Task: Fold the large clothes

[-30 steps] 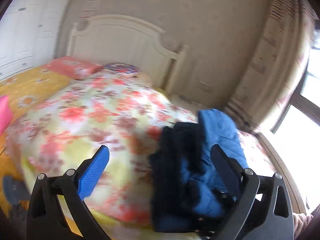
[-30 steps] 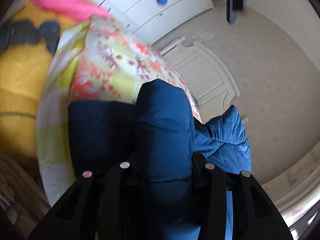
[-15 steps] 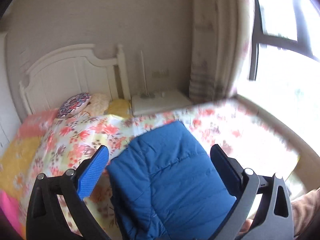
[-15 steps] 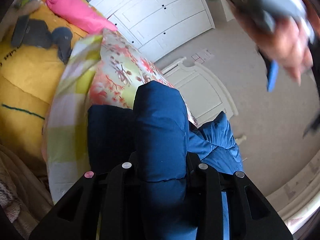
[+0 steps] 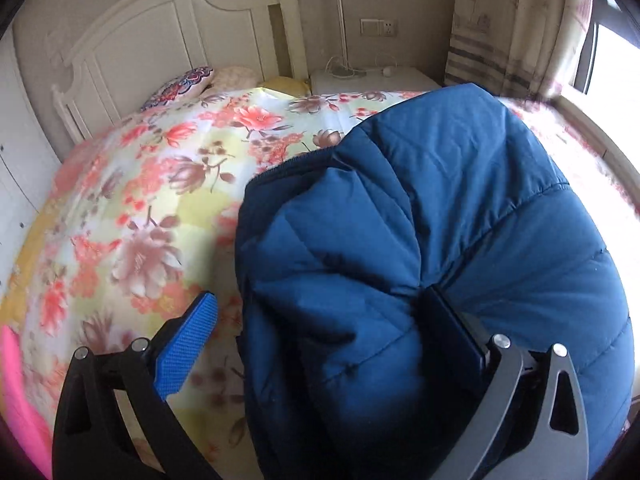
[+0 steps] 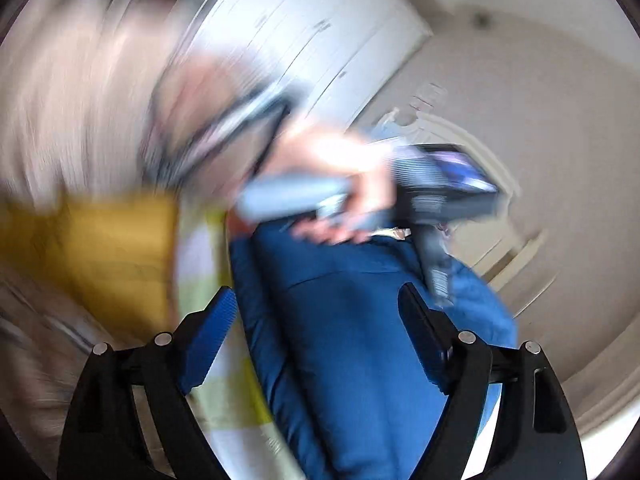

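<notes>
Right gripper [image 6: 316, 320] has just let go: a second ago its jaws pinched a thick roll of the blue jacket [image 5: 420, 240], and within the last half second they have been opening. Now they stand spread, with the jacket lying between the pads but not pressed by either. Left gripper [image 5: 316, 320] has swung across from the bedspread side and come down onto the jacket; its view, which a second ago showed the garment off to the right, is now mostly filled with blue quilting.

Meaning for the task, as a judgement: one fold looks set down and released, and the left side is arriving to press or take the next edge.

Pose:
- Left gripper tilted steeply down at the bed. Jaws wide apart. Its right finger [image 5: 456, 332] is sunk into a crease of the padding; its left finger hangs free over the floral bedspread [image 5: 140, 208]. Nothing is pinched.
- Right gripper points only slightly downward; its view is heavily blurred. A hand [image 6: 344, 200] holding the other tool crosses above the jacket there.

Jacket location: bunched on the floral bedspread, on the half of the bed toward the window [image 5: 616, 40], the headboard [image 5: 160, 28] well beyond it.
</notes>
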A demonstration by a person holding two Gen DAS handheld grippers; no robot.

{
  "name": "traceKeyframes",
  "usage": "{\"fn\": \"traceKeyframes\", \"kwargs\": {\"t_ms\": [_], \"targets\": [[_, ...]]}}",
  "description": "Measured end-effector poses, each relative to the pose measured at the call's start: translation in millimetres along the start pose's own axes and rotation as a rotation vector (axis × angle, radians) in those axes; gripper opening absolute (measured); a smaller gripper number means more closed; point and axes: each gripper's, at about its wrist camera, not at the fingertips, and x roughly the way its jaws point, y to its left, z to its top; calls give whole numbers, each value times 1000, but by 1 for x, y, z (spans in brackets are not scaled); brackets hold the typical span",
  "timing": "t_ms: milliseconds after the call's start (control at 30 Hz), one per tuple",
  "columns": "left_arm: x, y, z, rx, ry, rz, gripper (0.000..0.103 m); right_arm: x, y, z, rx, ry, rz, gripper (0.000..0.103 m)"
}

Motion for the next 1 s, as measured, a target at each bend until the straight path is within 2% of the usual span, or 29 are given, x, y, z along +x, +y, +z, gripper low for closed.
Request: {"fn": "traceKeyframes", "kwargs": {"t_ms": [167, 233, 300, 367, 400, 433, 467, 567, 667, 733, 867, 933, 1000], "targets": [[-5, 1, -8, 7, -50, 53, 101, -39, -113, -12, 452, -101, -21, 73], [-9, 4, -9, 4, -58, 56, 101, -30, -138, -26, 555, -55, -61, 73], [-8, 6, -10, -7, -58, 44, 101, -11, -147, -37, 614, 23, -32, 73], [-8, 8, -10, -17, -60, 36, 101, 36, -133, -63, 598, 242, 54, 76], [-7, 8, -10, -14, -57, 42, 101, 32, -126, -71, 550, 198, 18, 80], [-7, 7, -11, -8, -60, 50, 101, 35, -123, -72, 554, 190, 14, 81], [-7, 7, -12, -12, -63, 49, 101, 37, -125, -72, 581, 205, 21, 81], [-12, 2, -11, 12, -75, 90, 101, 43, -122, -62, 524, 259, 17, 82], [-32, -9, -10, 47, -89, 195, 101, 48, -121, -58, 526, 260, 23, 83], [-58, -18, -12, 62, -138, 257, 101, 50, -123, -60, 530, 259, 25, 83], [-102, -40, -27, 112, -216, 240, 101, 53, -117, -62, 521, 262, 34, 85], [-100, -45, -39, 127, -191, 254, 101, 53, -116, -63, 519, 262, 31, 85], [-77, -46, -54, 137, -107, 259, 101, 52, -116, -64, 522, 254, 32, 85]]}}
